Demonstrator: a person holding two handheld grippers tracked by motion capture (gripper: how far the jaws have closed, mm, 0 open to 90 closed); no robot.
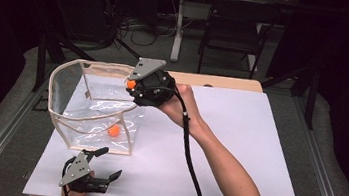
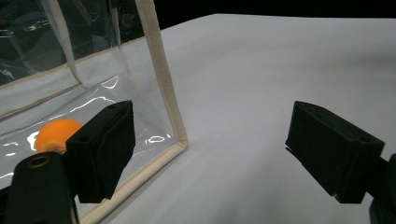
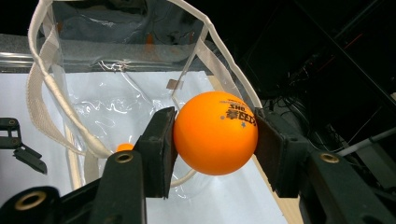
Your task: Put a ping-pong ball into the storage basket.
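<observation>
R gripper (image 3: 215, 135): clamped on orange ping-pong ball (image 3: 215, 133), held above rim of clear bag (image 1: 92, 118). 2nd orange ball (image 1: 114, 130): inside bag, on bottom. L gripper (image 2: 210, 154): jaws wide apart, empty, just beside bag corner on white table (image 1: 236, 151).

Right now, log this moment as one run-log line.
right gripper: shut on orange ball, over clear bag | left gripper: open, beside bag | second ball: inside bag
</observation>
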